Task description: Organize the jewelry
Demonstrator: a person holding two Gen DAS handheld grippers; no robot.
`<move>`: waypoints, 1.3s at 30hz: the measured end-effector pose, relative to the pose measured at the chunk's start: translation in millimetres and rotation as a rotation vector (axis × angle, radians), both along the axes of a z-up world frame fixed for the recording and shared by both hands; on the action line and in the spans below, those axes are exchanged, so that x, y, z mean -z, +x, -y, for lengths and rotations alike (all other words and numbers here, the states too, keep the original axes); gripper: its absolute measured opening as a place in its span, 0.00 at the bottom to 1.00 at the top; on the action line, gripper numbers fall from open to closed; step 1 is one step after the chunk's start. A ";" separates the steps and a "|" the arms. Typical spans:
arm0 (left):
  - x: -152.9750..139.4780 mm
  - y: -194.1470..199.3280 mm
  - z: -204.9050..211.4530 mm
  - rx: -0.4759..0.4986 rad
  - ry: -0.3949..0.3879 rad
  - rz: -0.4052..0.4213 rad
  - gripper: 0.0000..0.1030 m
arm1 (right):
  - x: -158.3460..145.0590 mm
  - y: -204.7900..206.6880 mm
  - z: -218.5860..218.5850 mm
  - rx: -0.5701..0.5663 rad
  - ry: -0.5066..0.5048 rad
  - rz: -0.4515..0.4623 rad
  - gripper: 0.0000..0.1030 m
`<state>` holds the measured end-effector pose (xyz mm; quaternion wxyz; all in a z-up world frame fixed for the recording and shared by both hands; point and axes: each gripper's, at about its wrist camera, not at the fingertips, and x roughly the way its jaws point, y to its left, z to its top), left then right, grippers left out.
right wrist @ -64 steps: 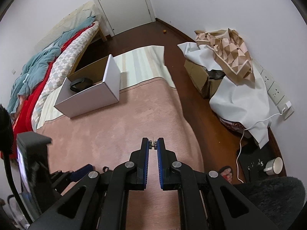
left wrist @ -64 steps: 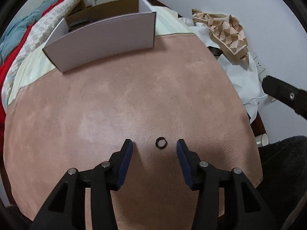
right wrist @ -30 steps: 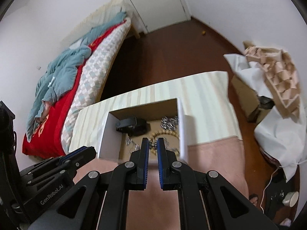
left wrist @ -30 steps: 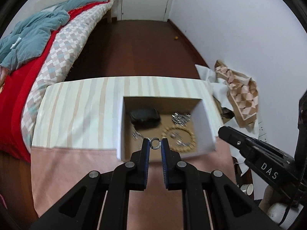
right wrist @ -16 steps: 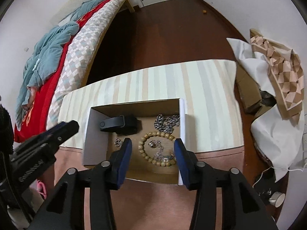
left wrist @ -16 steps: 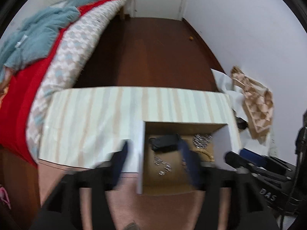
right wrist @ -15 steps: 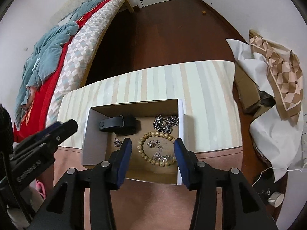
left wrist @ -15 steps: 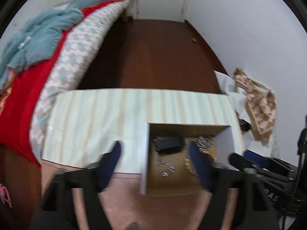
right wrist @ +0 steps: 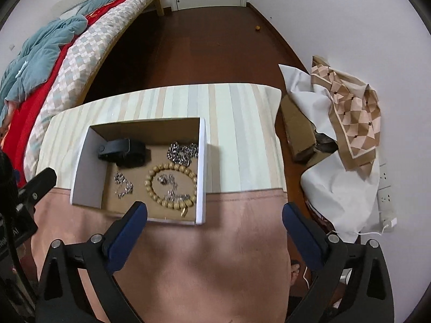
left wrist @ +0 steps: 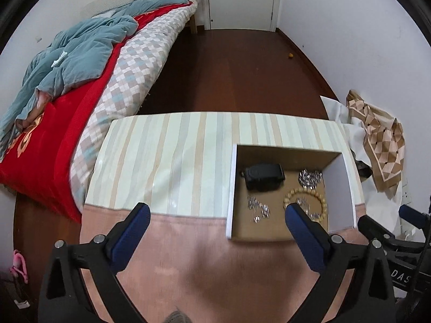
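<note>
A white cardboard box (right wrist: 201,161) with a brown floor stands on the table; it also shows in the left wrist view (left wrist: 231,188). Inside lie a wooden bead bracelet (right wrist: 172,185), a silver chain pile (right wrist: 183,150), small silver pieces (right wrist: 122,184) and a black clasp-like item (right wrist: 124,152). My left gripper (left wrist: 215,212) is wide open and empty, high above the table to the left of the box. My right gripper (right wrist: 215,212) is wide open and empty, above the box's near right corner.
The table has a pink suede mat (right wrist: 202,255) near me and a striped cloth (left wrist: 172,161) beyond. A bed (left wrist: 67,80) lies to the left. A cardboard carton and draped cloths (right wrist: 344,123) stand on the floor to the right.
Both grippers, shut on small rings a second ago, have opened wide over the box and hold nothing. The left gripper has shifted left of the box.
</note>
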<state>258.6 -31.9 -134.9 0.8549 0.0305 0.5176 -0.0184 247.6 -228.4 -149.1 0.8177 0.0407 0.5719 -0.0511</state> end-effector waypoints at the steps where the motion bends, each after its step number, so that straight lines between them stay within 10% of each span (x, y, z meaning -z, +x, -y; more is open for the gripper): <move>1: -2.5 -4.8 0.2 0.000 -0.001 0.002 0.99 | -3.5 -4.8 -0.1 0.001 -0.005 0.006 0.98; 26: -170.5 -183.8 -17.9 -0.004 -0.051 0.285 0.99 | -201.0 -198.6 -25.8 -0.013 -0.047 0.357 0.98; 39: -202.1 -233.3 -27.7 -0.005 -0.068 0.318 0.99 | -257.3 -270.8 -33.6 -0.024 -0.059 0.446 1.00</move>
